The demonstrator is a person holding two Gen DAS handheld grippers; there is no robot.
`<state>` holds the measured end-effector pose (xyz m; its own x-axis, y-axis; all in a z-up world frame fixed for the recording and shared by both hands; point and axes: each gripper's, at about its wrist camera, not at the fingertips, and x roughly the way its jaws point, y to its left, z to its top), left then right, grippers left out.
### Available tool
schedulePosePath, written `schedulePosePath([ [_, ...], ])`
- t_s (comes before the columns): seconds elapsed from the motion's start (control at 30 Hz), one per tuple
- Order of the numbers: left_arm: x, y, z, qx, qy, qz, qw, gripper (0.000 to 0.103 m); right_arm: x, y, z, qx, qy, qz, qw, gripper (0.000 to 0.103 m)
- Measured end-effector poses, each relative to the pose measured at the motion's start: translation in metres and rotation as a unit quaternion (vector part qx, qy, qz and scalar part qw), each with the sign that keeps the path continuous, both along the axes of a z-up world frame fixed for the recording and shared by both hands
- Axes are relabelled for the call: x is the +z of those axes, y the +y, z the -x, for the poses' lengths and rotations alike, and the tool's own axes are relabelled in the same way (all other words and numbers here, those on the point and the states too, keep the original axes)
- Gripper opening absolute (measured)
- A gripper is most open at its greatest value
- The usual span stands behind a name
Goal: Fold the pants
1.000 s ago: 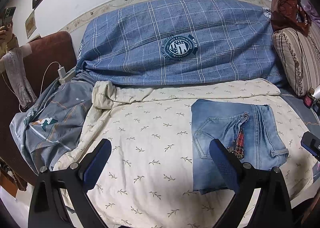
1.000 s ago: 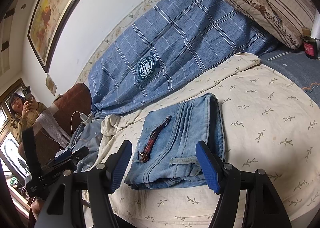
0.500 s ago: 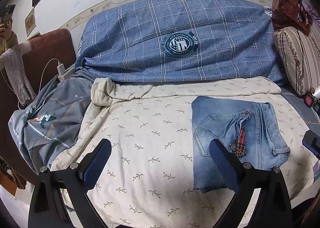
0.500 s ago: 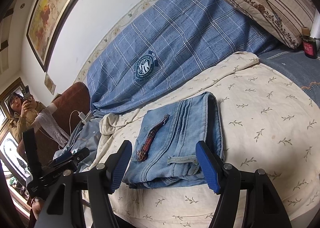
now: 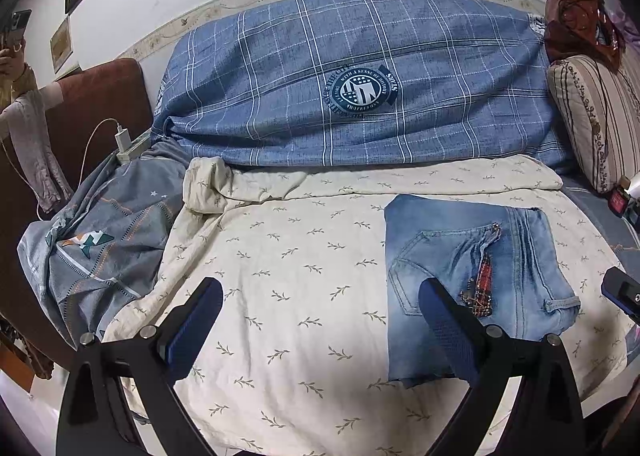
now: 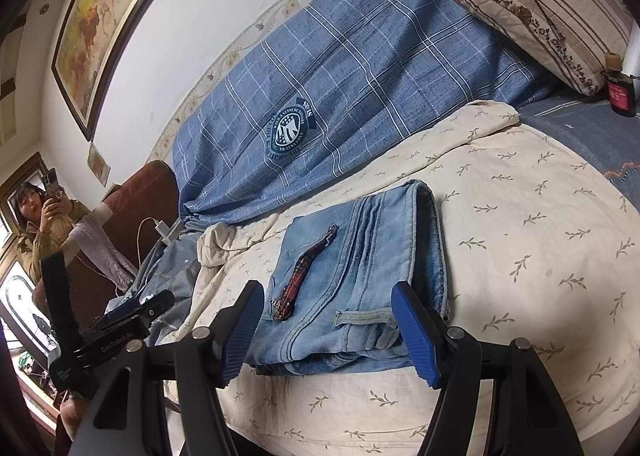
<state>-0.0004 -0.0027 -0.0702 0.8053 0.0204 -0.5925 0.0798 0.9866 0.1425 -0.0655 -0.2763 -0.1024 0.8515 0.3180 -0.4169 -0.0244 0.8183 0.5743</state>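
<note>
pants (image 5: 472, 276) lower edge behind gripper finger; emblem (image 5: 360, 89) lettering illegible

The bed (image 5: 304, 296) is covered by a cream leaf-print sheet. Folded jeans (image 6: 360, 280) are laid on it, just beyond the right jaws.

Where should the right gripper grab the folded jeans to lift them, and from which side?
Probably the near stacked edge of the folded jeans, from the camera side: the layers there face the open right gripper and sit between its fingers. Avoid the red strap on top.
</note>
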Motion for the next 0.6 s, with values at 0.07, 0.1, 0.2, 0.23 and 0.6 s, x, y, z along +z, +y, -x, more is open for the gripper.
schedulePosePath([
  [0.07, 0.0008, -0.0003, 0.0008, 0.0, -0.002, 0.0, 1.0, 0.098, -0.0001, 0.0004, 0.0004, 0.0, 0.0, 0.001, 1.0, 0.07],
  [0.1, 0.0005, -0.0003, 0.001, -0.001, -0.001, 0.0, 1.0, 0.098, -0.0001, 0.0005, 0.0007, 0.0, 0.0, 0.001, 1.0, 0.07],
  [0.2, 0.0002, -0.0001, 0.0005, 0.0, 0.0, 0.0, 1.0, 0.098, -0.0002, 0.0004, 0.0009, 0.0, 0.0, 0.0, 1.0, 0.07],
  [0.23, -0.0001, 0.0001, 0.0004, 0.0, 0.0, 0.0, 1.0, 0.098, -0.0001, 0.0005, 0.0008, 0.0, 0.0, 0.001, 1.0, 0.07],
  [0.6, -0.0069, -0.0009, -0.0041, -0.005, 0.008, 0.002, 1.0, 0.098, -0.0017, 0.0026, -0.001, 0.003, 0.005, 0.003, 1.0, 0.07],
])
